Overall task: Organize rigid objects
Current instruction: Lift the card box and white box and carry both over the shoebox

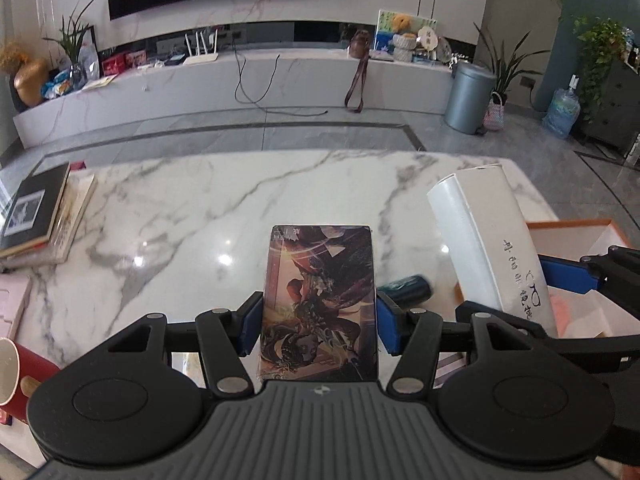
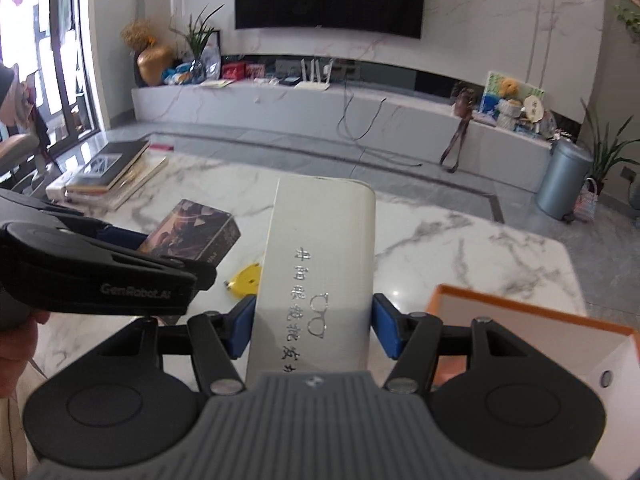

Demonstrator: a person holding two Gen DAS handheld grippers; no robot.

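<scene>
My left gripper [image 1: 319, 326] is shut on a dark box with printed artwork [image 1: 320, 300], held above the marble table [image 1: 180, 216]; its blue pads press both long sides. My right gripper [image 2: 312, 330] is shut on a white glasses case [image 2: 320, 264] with silver lettering, also lifted off the table. In the left wrist view the white case [image 1: 484, 248] and the right gripper's blue pad [image 1: 568, 276] show at the right. From the right wrist camera, the artwork box [image 2: 192, 232] sits in the left gripper's black body [image 2: 92, 268] at the left.
An orange-rimmed open box [image 2: 532, 332] stands at the table's right. A yellow tape measure [image 2: 246, 278] and a dark cylinder [image 1: 408, 290] lie on the table. Stacked books [image 1: 36, 216] are at the left, a red mug [image 1: 20, 376] at the near left.
</scene>
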